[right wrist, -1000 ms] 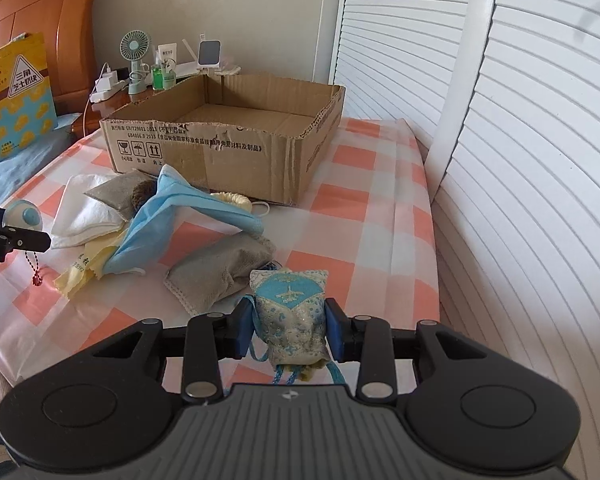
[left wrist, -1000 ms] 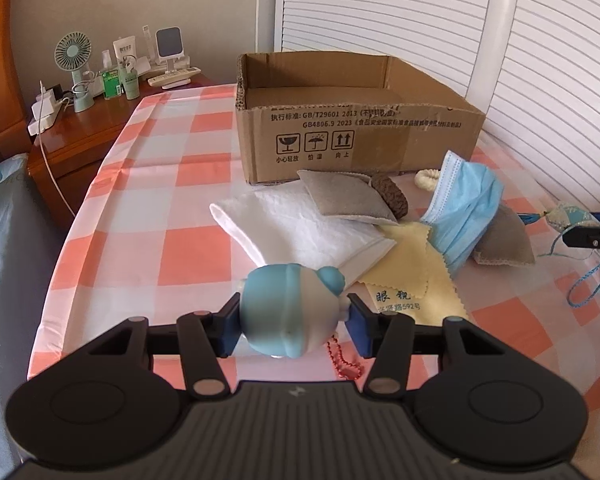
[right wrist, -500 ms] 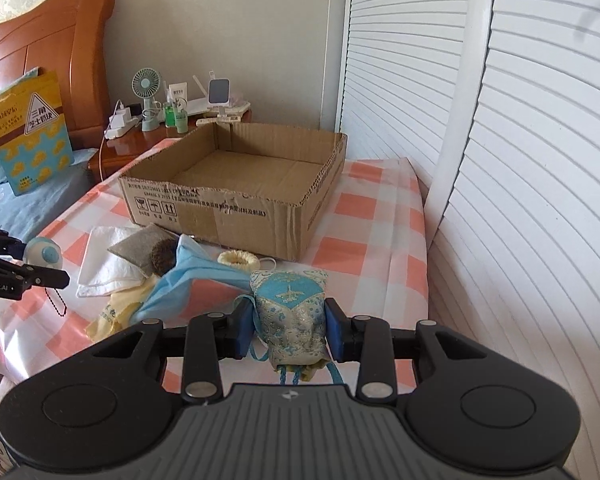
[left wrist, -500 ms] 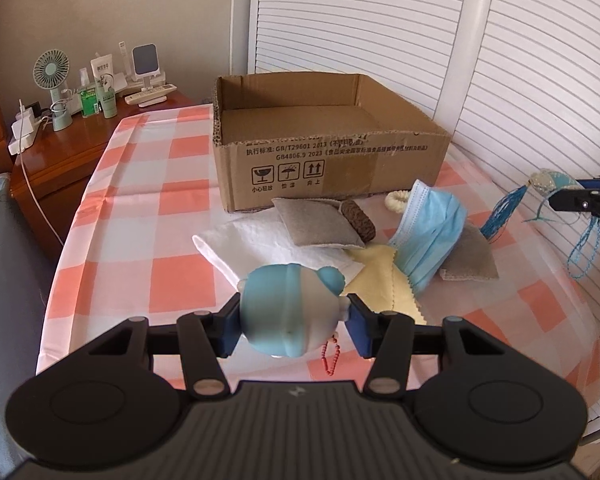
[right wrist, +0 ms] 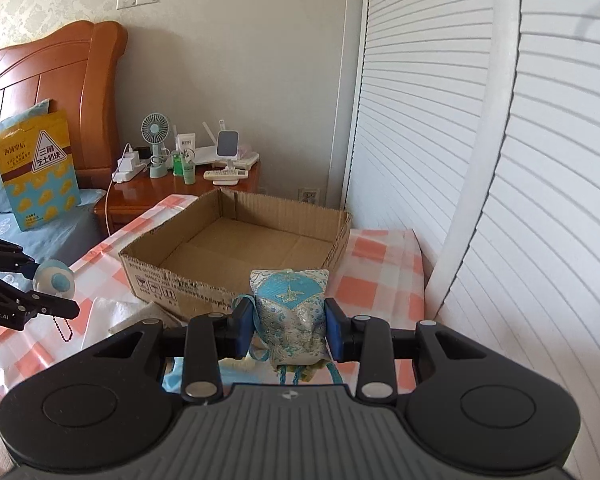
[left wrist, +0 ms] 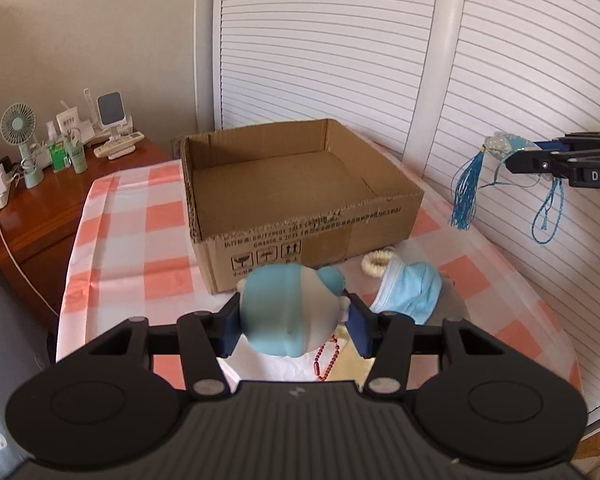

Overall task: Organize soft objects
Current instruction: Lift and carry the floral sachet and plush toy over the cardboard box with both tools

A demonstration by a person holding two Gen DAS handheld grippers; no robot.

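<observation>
My left gripper is shut on a blue and white plush toy with a red bead chain, held in the air in front of the open cardboard box. My right gripper is shut on a blue embroidered sachet with tassels, held above the table just short of the box. The box looks empty inside. The right gripper also shows at the right of the left wrist view, with its tassel hanging. The left gripper and toy show at the left of the right wrist view.
On the checked tablecloth before the box lie a blue face mask, a cream hair tie, a white cloth and a yellow cloth. A wooden nightstand with a fan stands left. Louvred doors stand behind and right.
Both grippers have risen with their objects and moved closer to the box; its inside now shows from above. The pile of soft things has dropped low in both views.
</observation>
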